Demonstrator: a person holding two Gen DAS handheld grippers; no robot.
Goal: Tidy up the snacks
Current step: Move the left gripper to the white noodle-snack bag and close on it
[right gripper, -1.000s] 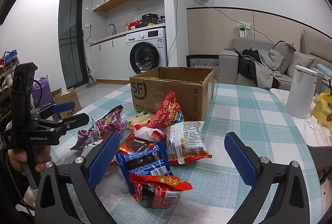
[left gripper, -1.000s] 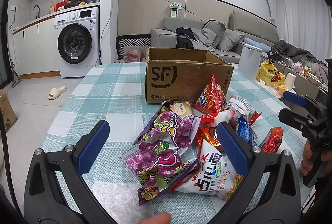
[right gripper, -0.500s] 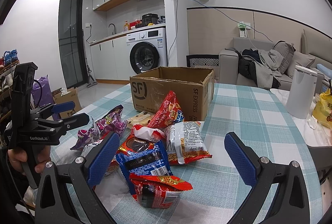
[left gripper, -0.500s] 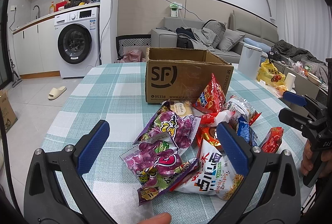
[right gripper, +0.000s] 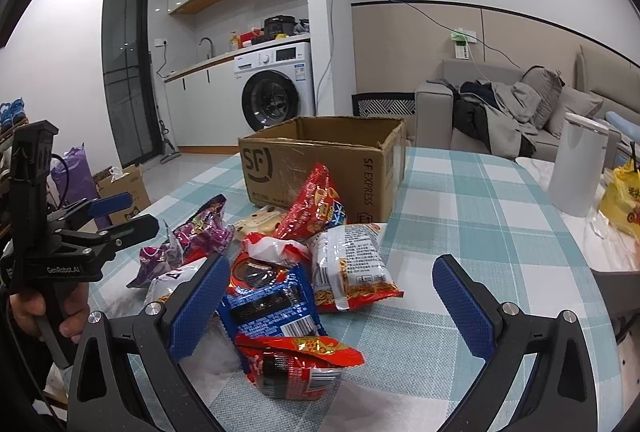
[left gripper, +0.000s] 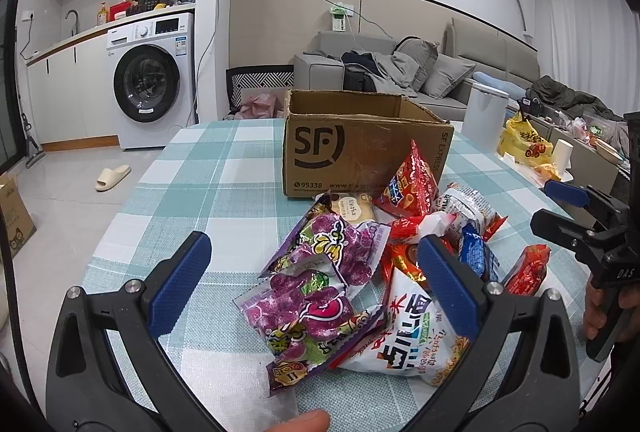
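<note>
A pile of snack bags lies on the checked tablecloth in front of an open cardboard SF box (left gripper: pixel 360 148), also in the right wrist view (right gripper: pixel 320 168). Purple bags (left gripper: pixel 312 296) and a white noodle bag (left gripper: pixel 408 344) lie nearest my left gripper (left gripper: pixel 312 272), which is open and empty above them. My right gripper (right gripper: pixel 332 288) is open and empty over a blue bag (right gripper: pixel 272 308) and a red bag (right gripper: pixel 296 360). A red triangular bag (right gripper: pixel 316 204) leans on the box. Each gripper shows in the other's view, the left gripper (right gripper: pixel 116 214) and the right gripper (left gripper: pixel 560 208).
A white kettle-like canister (right gripper: pixel 576 168) and a yellow bag (right gripper: pixel 620 200) stand at the table's right side. The table edge (left gripper: pixel 132 200) drops off to the floor at the left. A washing machine (left gripper: pixel 148 84) and a sofa (left gripper: pixel 400 72) are behind.
</note>
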